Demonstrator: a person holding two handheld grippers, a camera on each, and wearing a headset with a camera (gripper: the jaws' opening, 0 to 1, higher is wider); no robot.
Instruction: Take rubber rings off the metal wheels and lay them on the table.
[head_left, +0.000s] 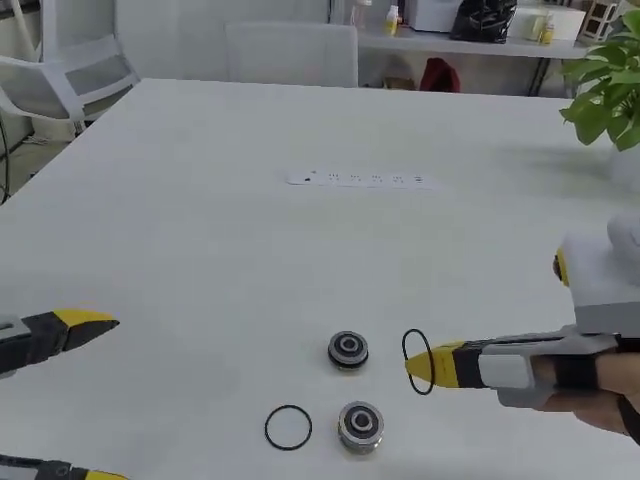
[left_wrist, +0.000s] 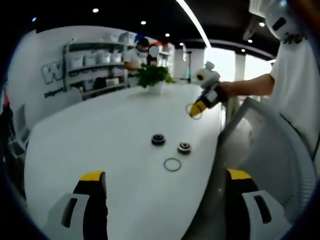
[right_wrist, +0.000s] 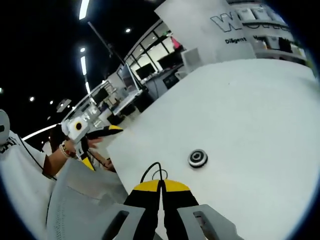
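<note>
while clamping a rubber ring (head_left: 417, 361) upright just beside the far wheel (head_left: 348, 350), hovers over bare table (head_left: 250, 250) directly below (right tool (head_left: 428, 366) nearer; left tool (left_wrist: 165, 176) wide open, well off).

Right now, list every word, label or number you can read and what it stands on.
"W": start of large wall lettering, rest hidden.
Smaller wall line beneath: blurred, perhaps "Diligent".
Print on the person's white shirt: too blurred to read.
Power strip: no readable marks.

Office: swivel chair (head_left: 72, 62), wall shelves (left_wrist: 95, 67)
</note>
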